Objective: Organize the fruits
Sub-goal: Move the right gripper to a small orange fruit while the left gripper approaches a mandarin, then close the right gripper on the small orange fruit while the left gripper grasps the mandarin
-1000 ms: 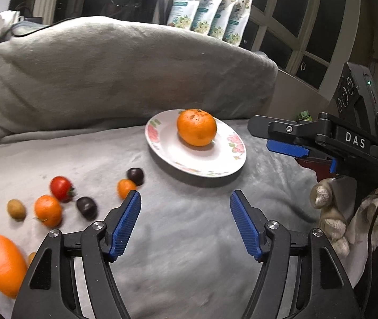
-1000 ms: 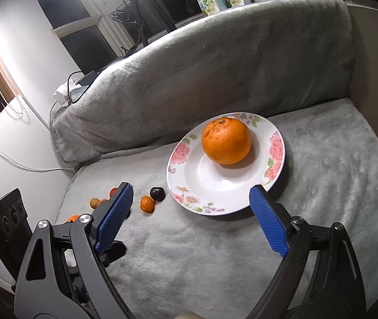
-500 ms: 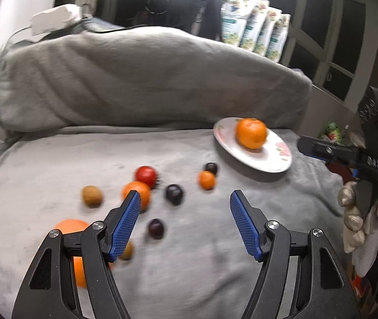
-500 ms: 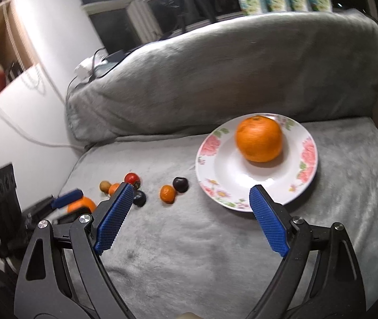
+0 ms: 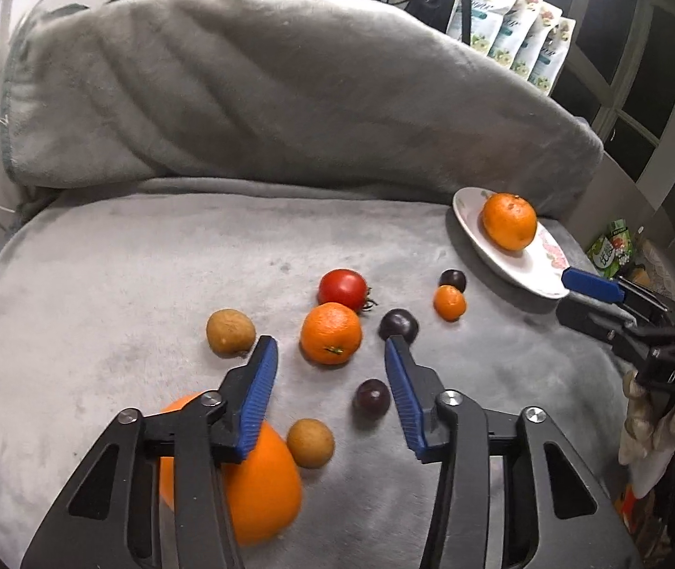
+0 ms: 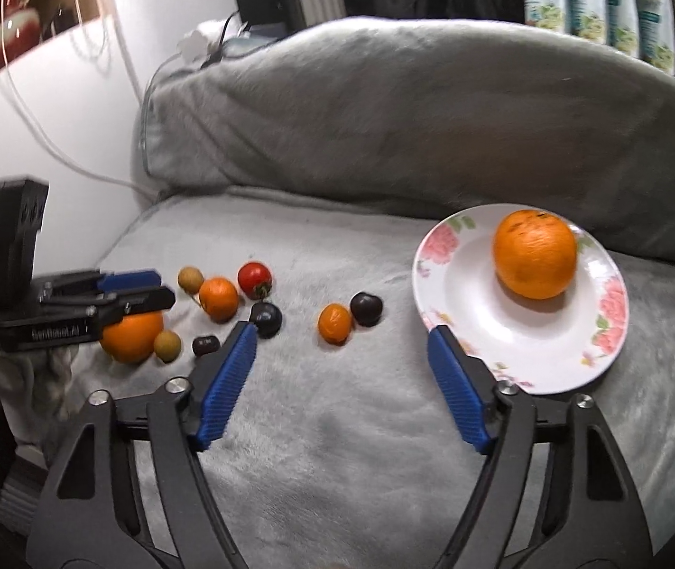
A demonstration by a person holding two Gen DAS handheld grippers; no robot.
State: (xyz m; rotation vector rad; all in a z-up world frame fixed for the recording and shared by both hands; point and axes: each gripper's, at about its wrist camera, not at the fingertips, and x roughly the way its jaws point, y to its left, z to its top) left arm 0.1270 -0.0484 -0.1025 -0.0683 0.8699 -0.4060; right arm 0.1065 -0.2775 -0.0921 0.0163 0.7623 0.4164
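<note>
We had both tongs closing w/ nothing between the pads: left tongs (image 5: pixel 330 367) hung over the loose fruit on the grey blanket (image 5: pixel 100 284), right tongs (image 6: pixel 339 355) near the plate (image 6: pixel 456 284), one orange (image 6: pixel 535 253) on it. Mandarin (image 5: pixel 331 333) ahead looked light, soft-skinned; we'd pinch it gently across its widest part
</note>
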